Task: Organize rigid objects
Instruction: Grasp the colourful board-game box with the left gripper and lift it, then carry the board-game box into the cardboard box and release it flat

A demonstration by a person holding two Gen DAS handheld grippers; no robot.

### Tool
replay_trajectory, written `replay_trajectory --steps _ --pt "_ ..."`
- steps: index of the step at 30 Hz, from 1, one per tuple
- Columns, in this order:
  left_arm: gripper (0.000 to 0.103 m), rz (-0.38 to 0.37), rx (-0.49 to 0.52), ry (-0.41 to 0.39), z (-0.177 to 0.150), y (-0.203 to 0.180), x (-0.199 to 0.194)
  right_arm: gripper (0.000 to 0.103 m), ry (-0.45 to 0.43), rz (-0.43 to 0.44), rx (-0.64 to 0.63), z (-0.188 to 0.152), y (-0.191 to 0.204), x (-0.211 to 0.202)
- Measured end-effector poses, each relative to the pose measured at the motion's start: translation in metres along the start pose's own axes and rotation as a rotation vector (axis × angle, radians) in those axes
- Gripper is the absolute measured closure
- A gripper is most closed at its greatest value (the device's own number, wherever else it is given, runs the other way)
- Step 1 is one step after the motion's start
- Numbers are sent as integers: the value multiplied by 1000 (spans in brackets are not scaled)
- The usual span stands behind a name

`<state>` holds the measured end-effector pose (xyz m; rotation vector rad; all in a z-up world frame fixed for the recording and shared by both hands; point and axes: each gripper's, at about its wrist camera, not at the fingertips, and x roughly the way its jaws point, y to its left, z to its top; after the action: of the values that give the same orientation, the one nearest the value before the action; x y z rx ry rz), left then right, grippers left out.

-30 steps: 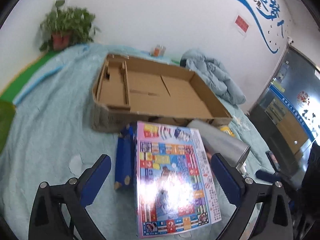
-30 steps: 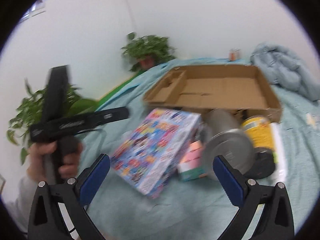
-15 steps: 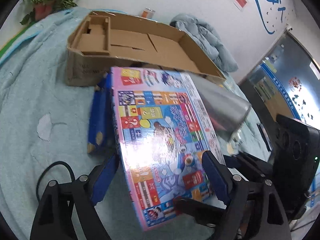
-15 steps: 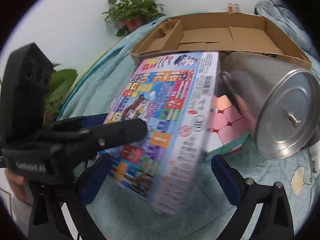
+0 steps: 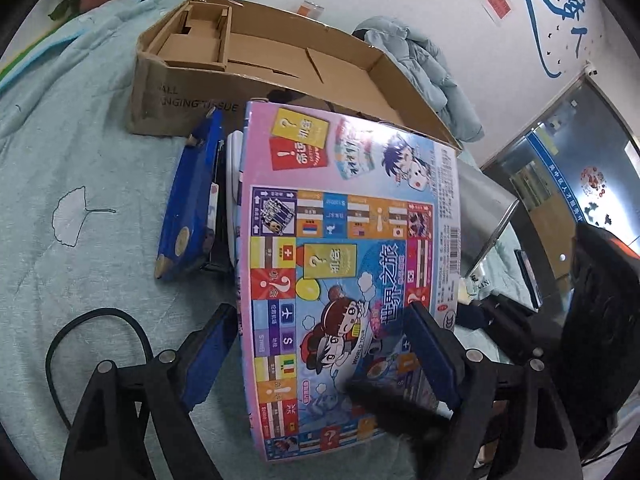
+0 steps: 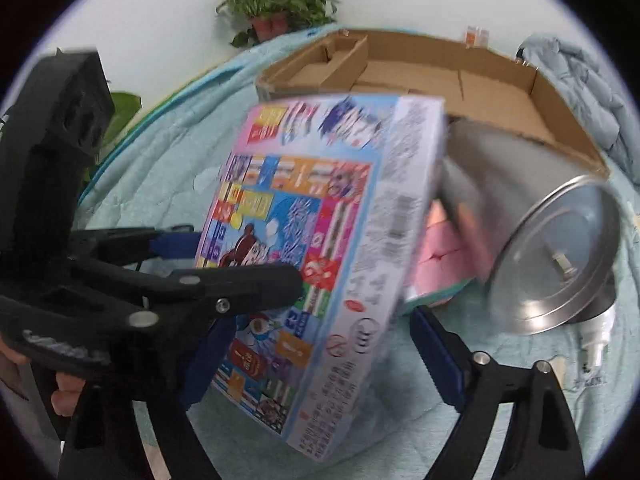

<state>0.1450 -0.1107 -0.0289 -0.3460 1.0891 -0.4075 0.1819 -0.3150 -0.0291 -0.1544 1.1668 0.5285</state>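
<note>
Colourful flat cardboard board-game box (image 5: 344, 264) sits tilted, its far end propped against the front wall of the shallow open brown cardboard carton (image 5: 280, 64), near end toward both cameras.

Left gripper (image 5: 320, 356): blue pads straddle the near end of the game box, one pad at its left edge, the other over the printed lid. Contact not certain; cannot tell whether it has clamped or is merely set around the box.

Right gripper (image 6: 316, 352): jaws apart, near corner of the game box between them, right finger clear of the box. In the right wrist view the black frame of the left gripper (image 6: 240, 284) crosses the box lid.

Neighbours: dark blue flat case (image 5: 188, 204) lying just beside the box's left edge; brushed-steel cylindrical canister with lid (image 6: 532, 232) on its side at the right, touching or nearly so; pale pink block (image 6: 444, 256) tucked underneath. All on a pale teal quilted cover (image 5: 80, 184).

Risks, judged:
- Pinch is at one end of a broad, thin box; lifting could let it swing or slip out.
- Hard squeeze may dent the cardboard lid.
- Raising the box may free the canister to roll.
- The two grippers are crowded at the same corner; collision likely if both close.
</note>
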Motion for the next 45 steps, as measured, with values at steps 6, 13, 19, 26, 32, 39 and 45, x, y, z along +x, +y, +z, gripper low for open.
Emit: replay_trajectory --steps 6,13,19,26,32,39,45 --pt "24 20 12 -31 -8 -2 -6 16 -21 -9 23 -6 4 2" --pt "28 100 65 -67 -17 -21 -10 16 -36 -23 32 -9 7 3" --pt "32 136 90 -135 -30 -40 -31 16 -67 -44 19 -9 11 -8" --pt "32 159 127 -264 -22 -78 -69 16 -179 -77 5 10 11 -41" --pt "32 154 158 -323 9 -104 -80 16 -258 -107 19 34 -1 -63" --pt "32 127 193 -368 57 -114 -88 17 -325 -123 27 63 -14 -77" --pt "35 129 205 -389 98 -118 -93 16 -360 -153 6 95 -20 -76"
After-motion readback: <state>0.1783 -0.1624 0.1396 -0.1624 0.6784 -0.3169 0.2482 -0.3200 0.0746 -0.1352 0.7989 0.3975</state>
